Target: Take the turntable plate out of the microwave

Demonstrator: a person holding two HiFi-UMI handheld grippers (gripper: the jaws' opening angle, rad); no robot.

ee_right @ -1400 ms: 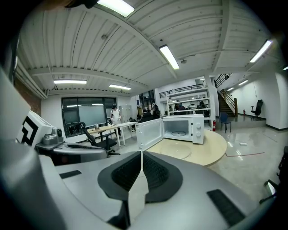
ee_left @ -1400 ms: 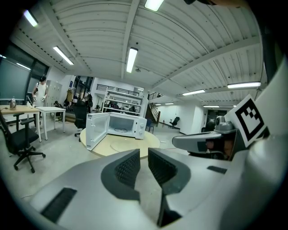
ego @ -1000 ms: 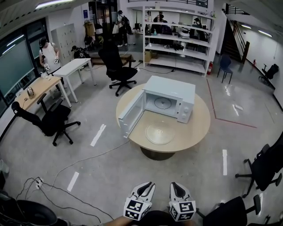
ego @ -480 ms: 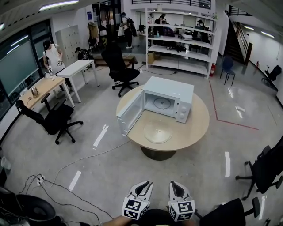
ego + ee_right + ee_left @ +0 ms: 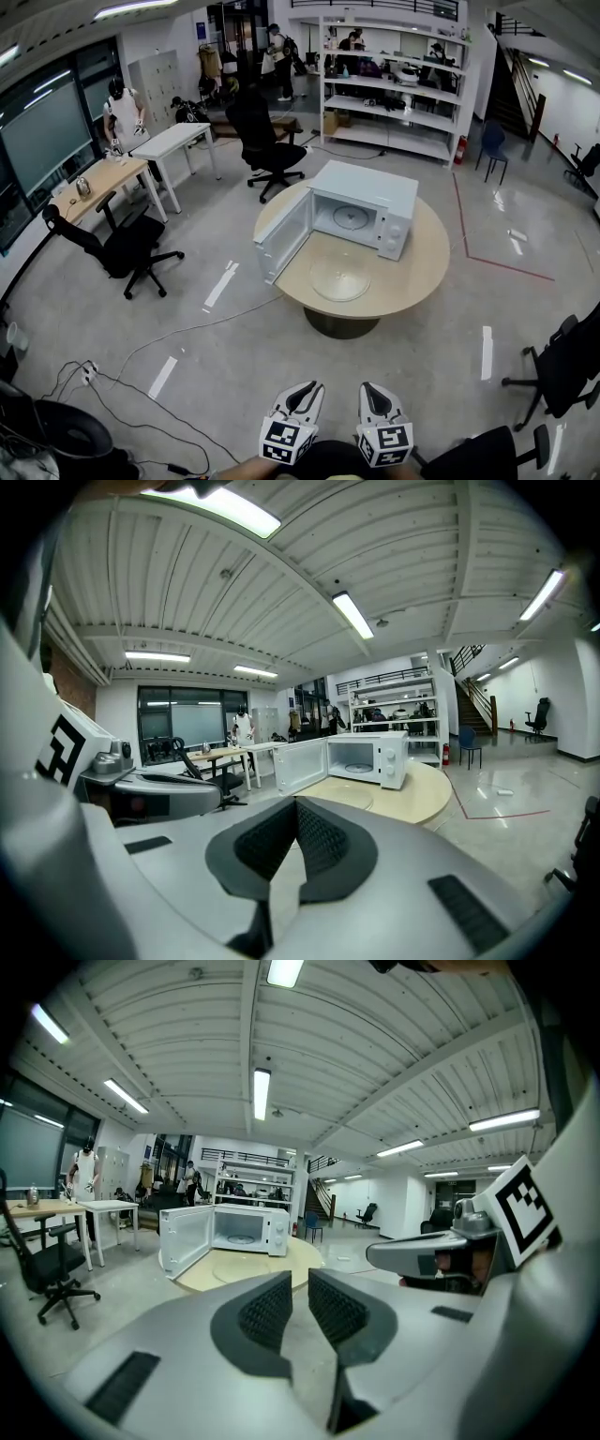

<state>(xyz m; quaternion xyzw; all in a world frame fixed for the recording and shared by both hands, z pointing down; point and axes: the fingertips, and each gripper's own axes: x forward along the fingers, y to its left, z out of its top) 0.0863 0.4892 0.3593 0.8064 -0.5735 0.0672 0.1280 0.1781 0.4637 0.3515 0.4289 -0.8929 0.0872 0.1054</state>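
Microwave (image 5: 366, 202) door open. Glass plate (image 5: 339, 278) lies flat on round table (image 5: 422, 272), just in front of microwave: removal looks done. Left gripper (image 5: 307, 392) empty, jaws a narrow slit apart. Right gripper (image 5: 371, 391) empty, jaws together. Both well back from table.

The grey left gripper (image 5: 300, 1286) is holding its dark ribbed jaws slightly apart at lower centre, with nothing between them. Beyond, left of centre, a white microwave oven (image 5: 246, 1230) is sitting door-open on a round beige table (image 5: 295, 1258), with a clear glass turntable plate (image 5: 236, 1267) lying before it.
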